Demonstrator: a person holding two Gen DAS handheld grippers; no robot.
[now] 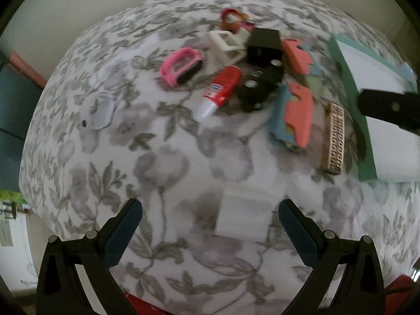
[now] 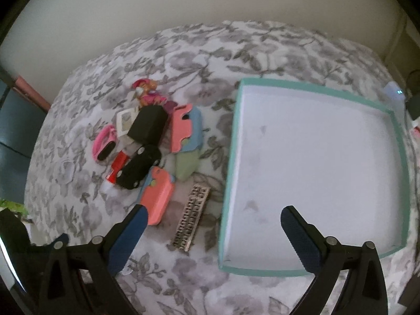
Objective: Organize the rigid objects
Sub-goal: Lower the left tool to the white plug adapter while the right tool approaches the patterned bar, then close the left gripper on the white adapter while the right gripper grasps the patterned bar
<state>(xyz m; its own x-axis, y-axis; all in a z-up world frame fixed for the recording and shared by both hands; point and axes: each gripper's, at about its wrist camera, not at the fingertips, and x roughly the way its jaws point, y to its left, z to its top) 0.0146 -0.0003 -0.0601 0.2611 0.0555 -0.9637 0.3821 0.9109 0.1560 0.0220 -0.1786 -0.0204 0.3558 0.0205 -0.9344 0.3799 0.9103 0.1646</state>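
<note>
A pile of small objects lies on a floral sheet: a pink band (image 1: 181, 65) (image 2: 103, 141), a red-and-white tube (image 1: 221, 89), a black box (image 1: 263, 44) (image 2: 148, 127), a black toy car (image 1: 258, 89) (image 2: 139, 166), coral phone cases (image 1: 299, 113) (image 2: 157, 194) and a beige studded strip (image 1: 334, 137) (image 2: 191, 220). A white block (image 1: 244, 214) lies just ahead of my open, empty left gripper (image 1: 210, 233). My right gripper (image 2: 212, 241) is open and empty above the near left edge of the teal-rimmed white tray (image 2: 312, 271) (image 1: 365, 141).
A white earbud case (image 1: 101, 111) lies left of the pile. A small figurine (image 2: 145, 92) (image 1: 232, 19) sits at the pile's far end. A wall runs behind the bed. The right gripper's finger (image 1: 388, 107) shows in the left wrist view.
</note>
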